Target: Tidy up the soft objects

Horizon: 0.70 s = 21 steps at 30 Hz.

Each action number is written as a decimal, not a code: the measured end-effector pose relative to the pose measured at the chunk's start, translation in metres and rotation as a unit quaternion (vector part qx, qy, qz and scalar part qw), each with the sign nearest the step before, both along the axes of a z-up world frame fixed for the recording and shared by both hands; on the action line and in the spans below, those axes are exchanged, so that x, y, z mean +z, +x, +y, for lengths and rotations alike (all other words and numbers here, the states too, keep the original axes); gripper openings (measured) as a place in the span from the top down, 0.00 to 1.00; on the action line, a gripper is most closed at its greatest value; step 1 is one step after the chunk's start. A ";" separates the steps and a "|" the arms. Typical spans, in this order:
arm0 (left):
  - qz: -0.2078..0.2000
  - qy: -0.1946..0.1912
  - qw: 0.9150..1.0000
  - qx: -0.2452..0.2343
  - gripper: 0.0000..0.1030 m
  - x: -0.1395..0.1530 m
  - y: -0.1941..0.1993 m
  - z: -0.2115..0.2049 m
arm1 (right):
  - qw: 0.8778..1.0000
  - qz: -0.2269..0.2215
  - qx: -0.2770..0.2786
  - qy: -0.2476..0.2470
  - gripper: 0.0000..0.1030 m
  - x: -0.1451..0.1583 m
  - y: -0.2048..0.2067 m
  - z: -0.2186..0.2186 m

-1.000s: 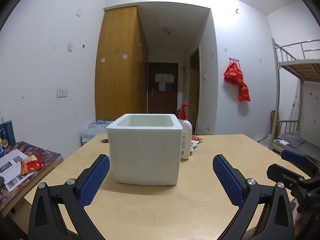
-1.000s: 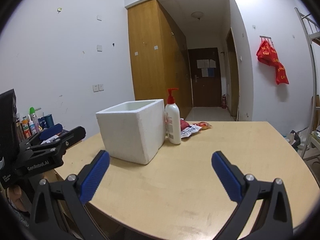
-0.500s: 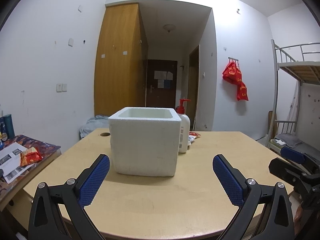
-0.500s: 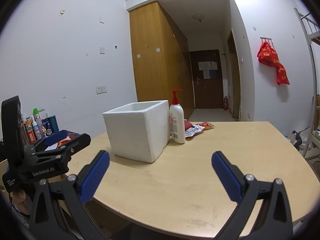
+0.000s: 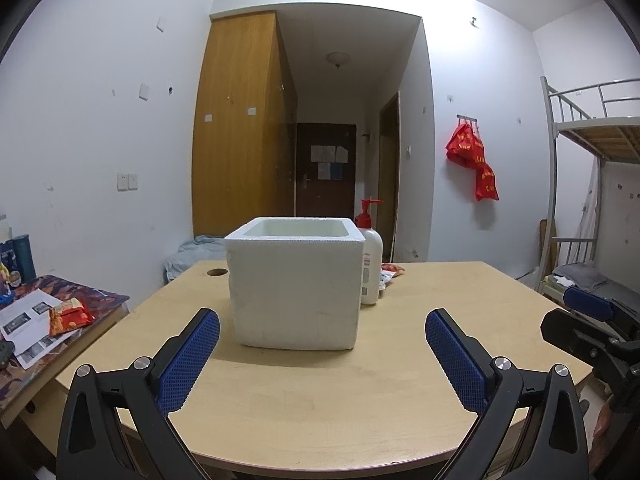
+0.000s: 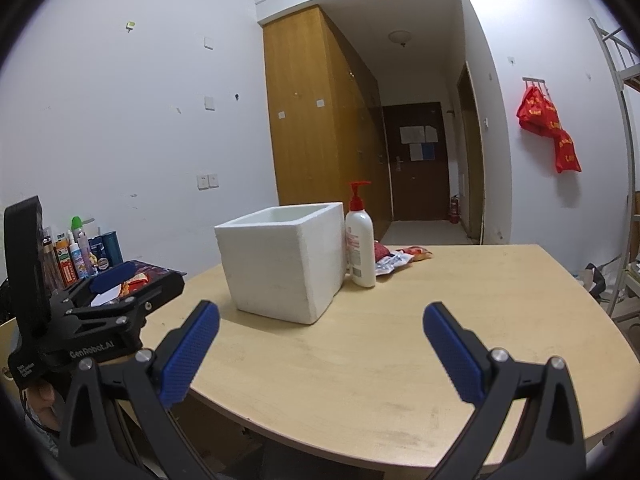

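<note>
Dorm rm: bunk bed (image 5: 592, 128), wardrobe (image 5: 240, 128).

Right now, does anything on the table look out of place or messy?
Mostly tidy. The foam box and pump bottle stand upright. Only the crumpled snack packets lie loose behind the bottle, not in the box.

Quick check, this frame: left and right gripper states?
Left gripper: open, holding nothing, above the table facing the foam box.
Right gripper: open, holding nothing.
</note>
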<state>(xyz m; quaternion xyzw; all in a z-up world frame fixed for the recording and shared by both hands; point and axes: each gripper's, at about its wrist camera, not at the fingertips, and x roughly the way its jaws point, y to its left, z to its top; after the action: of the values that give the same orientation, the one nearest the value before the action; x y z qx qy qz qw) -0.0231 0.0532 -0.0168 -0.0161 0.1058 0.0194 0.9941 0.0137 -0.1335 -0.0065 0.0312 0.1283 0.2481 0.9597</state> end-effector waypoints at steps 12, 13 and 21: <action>0.000 0.007 1.000 0.007 0.00 0.002 0.000 -0.001 | 1.000 0.004 0.002 -0.002 0.00 -0.001 0.002 0.001; 0.000 0.006 1.000 0.006 0.00 0.002 0.000 -0.002 | 1.000 0.004 0.002 -0.002 0.00 -0.001 0.002 0.001; -0.004 0.009 1.000 0.007 0.00 0.003 0.000 -0.004 | 1.000 0.004 0.000 -0.003 0.00 -0.002 0.003 0.001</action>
<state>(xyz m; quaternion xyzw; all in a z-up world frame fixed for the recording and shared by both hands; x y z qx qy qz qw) -0.0236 0.0491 -0.0137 -0.0082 0.1018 0.0270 0.9944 0.0164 -0.1326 -0.0082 0.0296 0.1329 0.2480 0.9591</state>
